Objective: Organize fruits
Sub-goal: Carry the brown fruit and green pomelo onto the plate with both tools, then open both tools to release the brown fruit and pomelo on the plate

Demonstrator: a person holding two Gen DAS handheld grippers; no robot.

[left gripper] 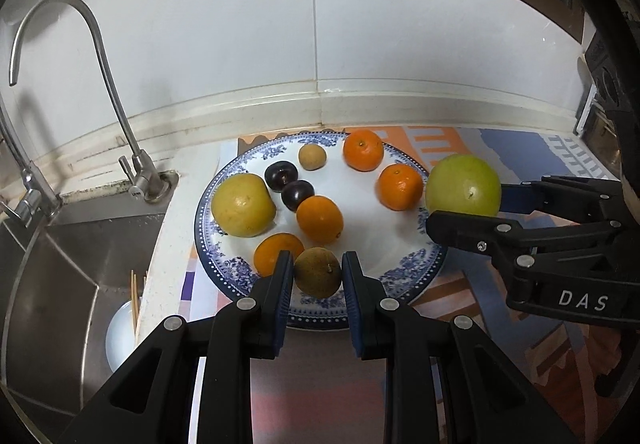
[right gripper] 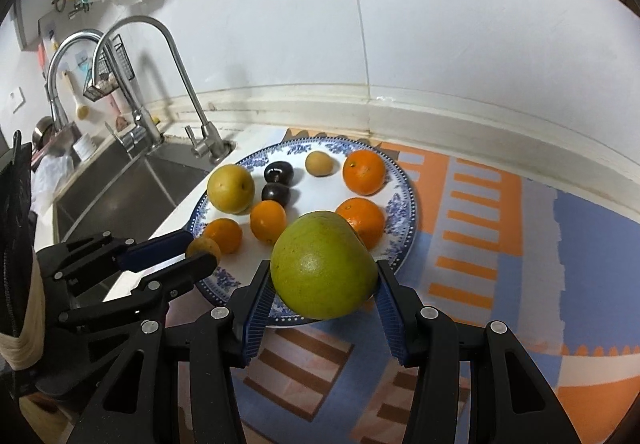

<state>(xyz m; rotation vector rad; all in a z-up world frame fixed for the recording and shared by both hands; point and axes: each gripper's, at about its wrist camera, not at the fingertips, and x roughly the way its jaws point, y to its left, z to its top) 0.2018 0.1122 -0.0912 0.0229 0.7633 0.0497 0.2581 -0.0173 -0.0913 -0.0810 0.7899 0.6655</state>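
Note:
A blue-and-white plate (left gripper: 224,264) (right gripper: 402,212) holds several oranges, two dark plums (left gripper: 281,175), a yellow pear (left gripper: 243,205) (right gripper: 231,188) and a small brown fruit (left gripper: 312,157). My left gripper (left gripper: 317,276) (right gripper: 200,256) is shut on a small brown-green fruit (left gripper: 318,273) (right gripper: 203,247) over the plate's near edge. My right gripper (right gripper: 324,280) (left gripper: 466,200) is shut on a large green fruit (right gripper: 323,264) (left gripper: 463,185) over the plate's right rim.
A steel sink (left gripper: 60,264) with two faucets (left gripper: 112,84) lies left of the plate. A patterned orange-and-blue mat (right gripper: 500,236) covers the counter to the right. A white tiled wall (left gripper: 360,44) stands behind. A white bowl (left gripper: 120,336) with chopsticks sits in the sink.

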